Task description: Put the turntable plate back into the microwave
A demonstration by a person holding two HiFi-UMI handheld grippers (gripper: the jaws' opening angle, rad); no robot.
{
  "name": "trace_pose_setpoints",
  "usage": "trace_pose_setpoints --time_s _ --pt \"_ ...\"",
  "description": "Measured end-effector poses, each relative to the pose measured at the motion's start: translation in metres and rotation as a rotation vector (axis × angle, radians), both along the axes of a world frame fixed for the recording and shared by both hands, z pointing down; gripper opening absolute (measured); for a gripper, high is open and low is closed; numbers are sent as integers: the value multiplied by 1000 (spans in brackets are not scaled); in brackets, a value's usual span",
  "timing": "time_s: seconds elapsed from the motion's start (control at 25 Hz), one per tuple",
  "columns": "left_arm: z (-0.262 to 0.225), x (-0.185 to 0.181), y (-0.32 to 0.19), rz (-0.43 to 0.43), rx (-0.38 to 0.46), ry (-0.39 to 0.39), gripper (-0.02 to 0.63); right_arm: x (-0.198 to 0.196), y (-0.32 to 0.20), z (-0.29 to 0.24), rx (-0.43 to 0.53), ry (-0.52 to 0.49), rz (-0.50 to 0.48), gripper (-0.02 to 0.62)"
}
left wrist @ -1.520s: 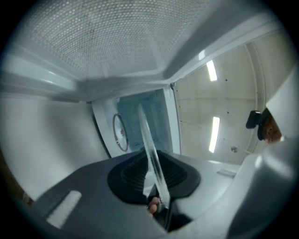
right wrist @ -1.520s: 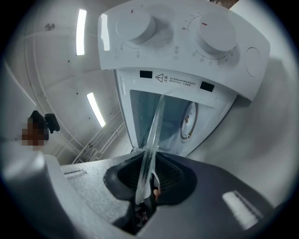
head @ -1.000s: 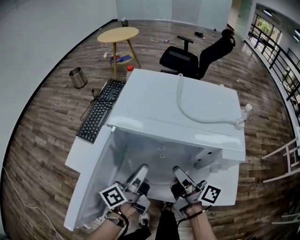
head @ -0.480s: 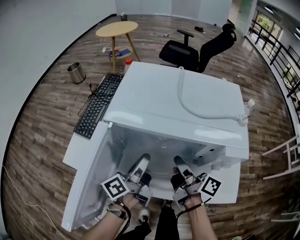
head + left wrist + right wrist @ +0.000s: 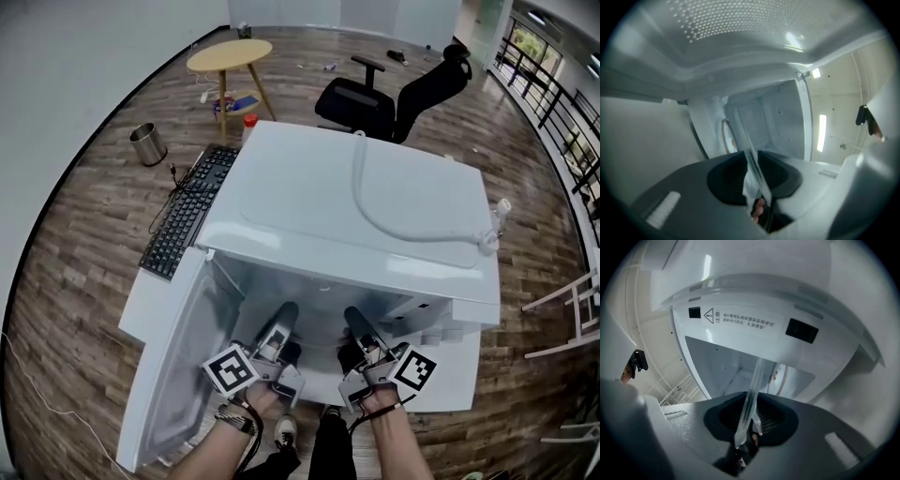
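Left gripper (image 5: 281,326): jaws have just been easing apart. The glass rim is between them, but the pads look off it, so I'd call that side loose. Right gripper (image 5: 356,328): clamped on the same rim.

Both point level, side by side, noses inside the open white microwave (image 5: 356,202). Its door (image 5: 178,366) is swung out to the left.

The round clear glass turntable plate (image 5: 750,397) runs straight ahead from both claws into the cavity, lying flat and edge-on in each gripper view. Its near rim is at the claws and the rest sits deeper in. It's round, so no long axis, and neither hand is nearer.

The glass is thin, clean and barely visible from the head view. Can't tell if it's seated on the cavity floor.

My read: placement nearly done. Next is the right-side release, then a straight pull-back.
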State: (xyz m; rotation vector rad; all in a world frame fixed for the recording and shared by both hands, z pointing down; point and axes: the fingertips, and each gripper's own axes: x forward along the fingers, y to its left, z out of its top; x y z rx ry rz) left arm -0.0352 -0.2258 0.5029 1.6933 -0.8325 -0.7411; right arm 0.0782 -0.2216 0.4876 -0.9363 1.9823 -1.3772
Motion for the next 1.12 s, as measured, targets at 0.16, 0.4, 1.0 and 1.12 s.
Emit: trace_pose_setpoints --time_s 0.16,0.4,1.0,1.12 --pt "5 -2 -5 -6 4 -39 87 -2 -6 2 2 31 -6 55" --pt "4 -1 -18 -15 19 -50 89 -3 -20 4 -19 108 10 57" --pt "0 5 -41 -74 37 -9 77 -4 -42 -1 -86 43 114 156" --pt "-6 9 -44 -100 9 81 71 -5 -42 0 -109 41 115 183"
